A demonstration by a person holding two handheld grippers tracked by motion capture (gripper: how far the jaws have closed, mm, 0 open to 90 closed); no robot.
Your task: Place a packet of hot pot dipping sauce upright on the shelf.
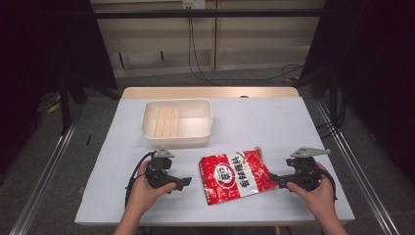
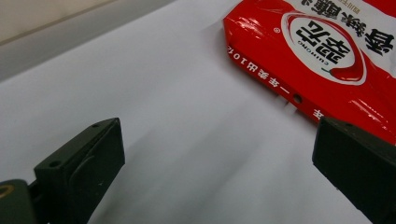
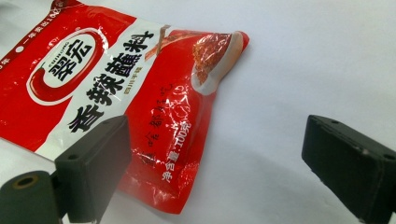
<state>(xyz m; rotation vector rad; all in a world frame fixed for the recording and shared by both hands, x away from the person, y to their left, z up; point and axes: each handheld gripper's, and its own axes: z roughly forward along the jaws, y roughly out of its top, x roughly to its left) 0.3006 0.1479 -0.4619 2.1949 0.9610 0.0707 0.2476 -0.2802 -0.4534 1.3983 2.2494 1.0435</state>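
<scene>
Red seasoning pouch (image 1: 237, 177) lies flat on the white table cover (image 1: 274, 127), in front of and slightly right of the white bin (image 1: 177, 123); treating the pouch as landmark. Left gripper (image 1: 180, 183) sits just left of the pouch, jaws spread wide, nothing between them; in the left gripper view the pouch's sealed edge (image 2: 299, 98) is ahead and off toward one jaw, not centred. Right gripper (image 1: 272, 179) is at the pouch's right edge, jaws also wide apart and empty; in the right gripper view one jaw overlaps the pouch's near corner (image 3: 168, 186), but whether it touches the film I can't tell. Looks like a pickup of the pouch, likely headed for the bin behind it. Advice: the pouch is flat and slippery, so go for a seam or corner, not the belly; slide one jaw low under the edge with the other above, close fully before lifting, and keep the lift level so the contents don't slump. A two-sided grab beats one corner here. Print: brand logo reads "CUIHONG" with Chinese characters and a chilli graphic, large black Chinese product name beside it, "100" legible near the seam, "100克" on the lower panel.
</scene>
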